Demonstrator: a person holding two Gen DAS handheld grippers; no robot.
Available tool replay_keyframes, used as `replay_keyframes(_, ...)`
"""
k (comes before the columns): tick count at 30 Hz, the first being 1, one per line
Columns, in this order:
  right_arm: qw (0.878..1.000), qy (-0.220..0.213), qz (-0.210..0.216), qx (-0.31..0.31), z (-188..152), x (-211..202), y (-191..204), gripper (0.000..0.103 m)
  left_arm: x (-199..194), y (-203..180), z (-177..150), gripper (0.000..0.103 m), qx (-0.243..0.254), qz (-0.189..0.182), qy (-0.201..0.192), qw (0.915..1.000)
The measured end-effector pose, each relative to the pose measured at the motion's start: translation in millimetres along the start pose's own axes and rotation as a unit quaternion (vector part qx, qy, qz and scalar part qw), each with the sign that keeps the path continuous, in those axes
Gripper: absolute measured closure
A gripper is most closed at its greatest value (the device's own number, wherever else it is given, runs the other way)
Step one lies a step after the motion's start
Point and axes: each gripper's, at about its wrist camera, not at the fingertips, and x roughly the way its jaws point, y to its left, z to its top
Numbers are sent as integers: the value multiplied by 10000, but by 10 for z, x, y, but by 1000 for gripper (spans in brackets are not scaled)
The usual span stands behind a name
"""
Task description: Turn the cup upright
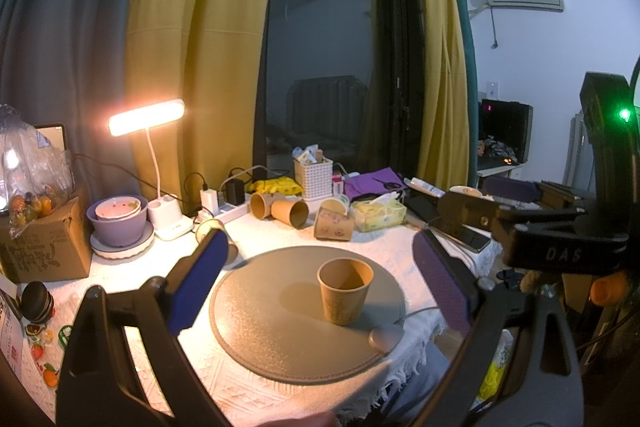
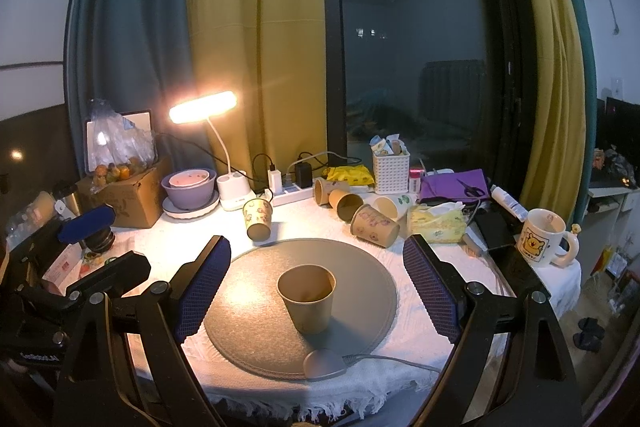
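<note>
A brown paper cup [image 1: 345,290] stands upright, mouth up, near the middle of a round grey mat [image 1: 272,327]. It also shows in the right wrist view [image 2: 307,297] on the same mat [image 2: 248,315]. My left gripper [image 1: 320,279] is open and empty, its blue-padded fingers wide apart on either side of the cup, held back from it. My right gripper [image 2: 318,281] is also open and empty, its fingers spread on either side of the cup without touching it. The right gripper's body [image 1: 560,243] shows at the right of the left wrist view.
Several paper cups [image 2: 360,211] lie on their sides at the back of the table. A lit desk lamp [image 2: 202,107], a purple bowl [image 2: 188,187], a cardboard box [image 2: 128,195], a white basket [image 2: 391,169], a tissue pack [image 2: 436,223] and a mug [image 2: 544,237] stand around.
</note>
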Motion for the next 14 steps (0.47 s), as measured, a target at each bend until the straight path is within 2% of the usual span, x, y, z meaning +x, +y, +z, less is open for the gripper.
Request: replay_keyframes(14,10000,7,19,-1,-11,9,14,13,-32,-27,25,9,19,-70,-108,9999)
